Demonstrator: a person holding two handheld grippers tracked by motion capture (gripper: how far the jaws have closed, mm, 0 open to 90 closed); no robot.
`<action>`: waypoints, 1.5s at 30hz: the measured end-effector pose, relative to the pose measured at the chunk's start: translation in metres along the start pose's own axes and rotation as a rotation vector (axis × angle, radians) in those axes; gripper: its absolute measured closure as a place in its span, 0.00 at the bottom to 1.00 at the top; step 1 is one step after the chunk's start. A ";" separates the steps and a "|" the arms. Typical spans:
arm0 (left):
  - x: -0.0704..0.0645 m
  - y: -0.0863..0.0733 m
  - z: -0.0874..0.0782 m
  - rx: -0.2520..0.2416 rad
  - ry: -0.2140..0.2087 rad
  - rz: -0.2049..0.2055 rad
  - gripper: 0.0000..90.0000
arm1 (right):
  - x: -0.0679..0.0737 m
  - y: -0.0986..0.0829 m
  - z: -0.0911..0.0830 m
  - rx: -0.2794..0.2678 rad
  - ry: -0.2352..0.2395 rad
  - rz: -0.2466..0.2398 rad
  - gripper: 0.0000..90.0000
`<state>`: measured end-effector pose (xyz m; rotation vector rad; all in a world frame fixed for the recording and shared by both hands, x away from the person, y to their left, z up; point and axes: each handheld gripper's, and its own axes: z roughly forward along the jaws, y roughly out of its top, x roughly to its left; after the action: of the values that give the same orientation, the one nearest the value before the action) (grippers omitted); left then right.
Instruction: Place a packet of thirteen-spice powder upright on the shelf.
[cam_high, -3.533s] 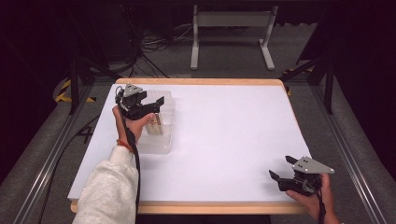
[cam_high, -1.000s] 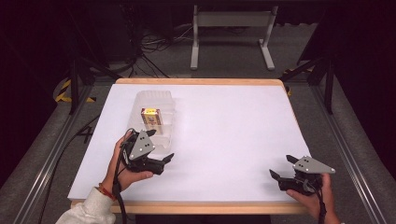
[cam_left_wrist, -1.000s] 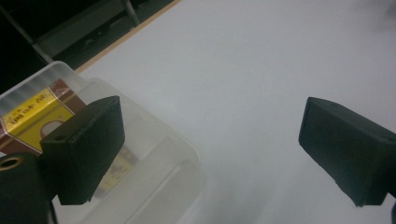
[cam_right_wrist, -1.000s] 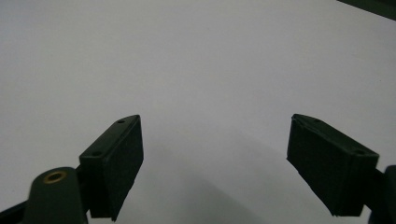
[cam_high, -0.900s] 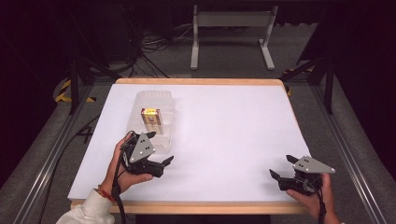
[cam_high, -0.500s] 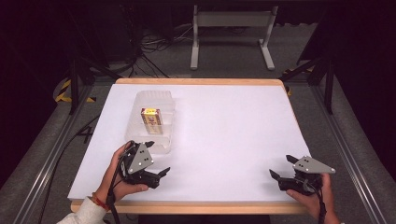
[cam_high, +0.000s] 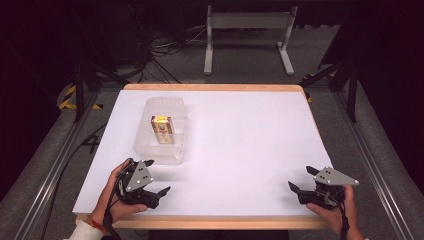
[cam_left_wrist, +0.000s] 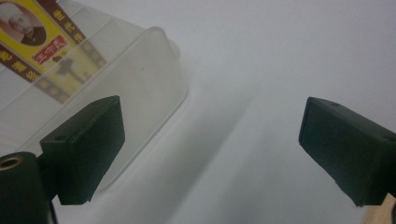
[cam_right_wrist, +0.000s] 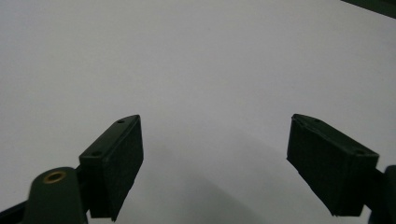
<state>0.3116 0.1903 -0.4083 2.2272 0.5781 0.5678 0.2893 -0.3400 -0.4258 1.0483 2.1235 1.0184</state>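
A clear plastic box (cam_high: 162, 131) lies on the white table (cam_high: 240, 145) at the left, holding a small yellow and brown packet (cam_high: 162, 129). My left gripper (cam_high: 159, 194) rests near the front left edge, just in front of the box, open and empty. In the left gripper view the box (cam_left_wrist: 116, 88) and the packet (cam_left_wrist: 44, 44) sit close ahead at the left, past the spread jaws of the left gripper (cam_left_wrist: 212, 154). My right gripper (cam_high: 299, 184) rests at the front right, open, with bare table between its jaws in the right gripper view (cam_right_wrist: 215, 168).
The table's wooden front edge (cam_high: 210, 222) runs just under both hands. Rails flank the table on both sides. A metal stand (cam_high: 247, 35) and cables lie on the dark floor behind.
My left gripper has drawn back from over the box toward the front left edge, leaving the packet in the box. The right gripper has stayed put.
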 end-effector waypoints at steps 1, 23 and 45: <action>0.001 -0.003 0.000 0.003 -0.004 -0.012 0.09 | 0.000 0.000 0.000 -0.002 0.000 0.000 0.22; 0.047 -0.073 -0.011 -0.066 0.045 -0.366 0.05 | 0.000 0.008 0.000 -0.042 0.008 -0.021 0.21; 0.044 -0.071 -0.012 -0.105 0.081 -0.381 0.07 | -0.001 0.007 0.001 -0.053 0.013 -0.016 0.20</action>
<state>0.3241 0.2650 -0.4453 1.9356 0.9644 0.4785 0.2936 -0.3370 -0.4205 1.0000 2.1002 1.0700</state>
